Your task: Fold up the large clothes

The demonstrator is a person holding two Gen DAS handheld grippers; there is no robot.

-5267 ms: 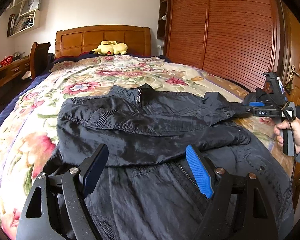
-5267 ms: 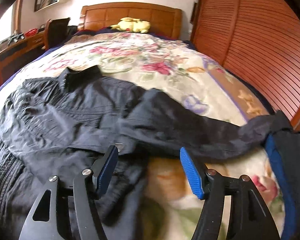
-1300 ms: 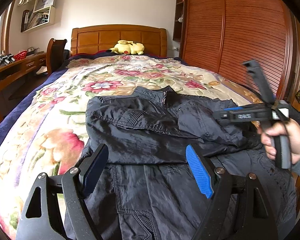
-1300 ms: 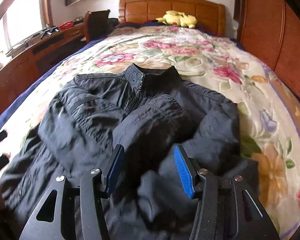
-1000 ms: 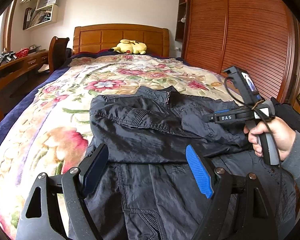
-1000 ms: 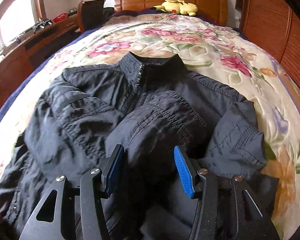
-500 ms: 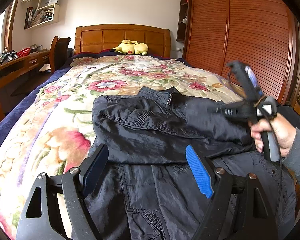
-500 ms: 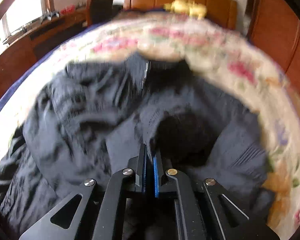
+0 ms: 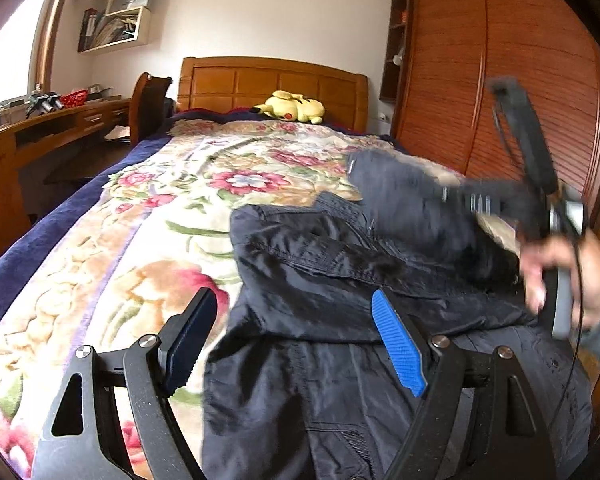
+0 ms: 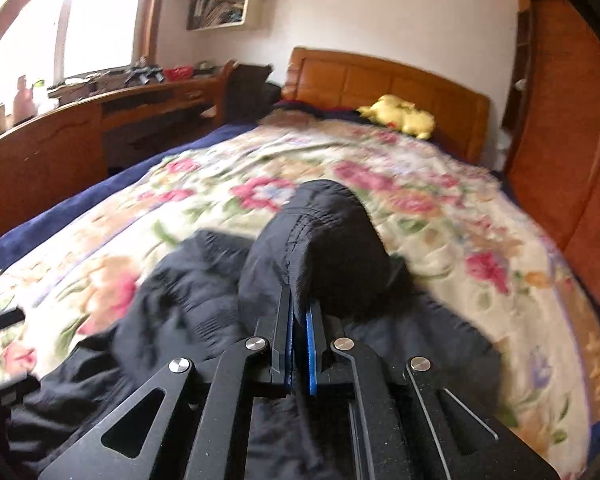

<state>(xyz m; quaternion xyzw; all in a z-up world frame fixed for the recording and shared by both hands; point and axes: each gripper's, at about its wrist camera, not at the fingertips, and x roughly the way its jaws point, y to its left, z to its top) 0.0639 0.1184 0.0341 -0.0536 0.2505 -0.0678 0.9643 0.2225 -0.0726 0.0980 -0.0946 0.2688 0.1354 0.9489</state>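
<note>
A black jacket [image 9: 340, 280] lies on the floral bedspread [image 9: 160, 220], its sleeves folded across the chest. My left gripper [image 9: 296, 344] is open and empty, hovering over the jacket's lower left part. My right gripper [image 10: 299, 344] is shut on a fold of the jacket [image 10: 324, 240] and lifts it off the bed; the lifted cloth bulges just beyond the fingertips. In the left wrist view the right gripper [image 9: 452, 196] is blurred at the right, with raised cloth in front of it.
A wooden headboard [image 9: 276, 84] and a yellow plush toy [image 9: 292, 106] are at the far end. A wooden desk [image 9: 40, 128] and chair [image 9: 148, 100] stand on the left. A wooden wardrobe [image 9: 500, 80] runs along the right side.
My right gripper closed on a fold of the jacket and raised it, tilting upward. The left gripper stayed open and shifted slightly left.
</note>
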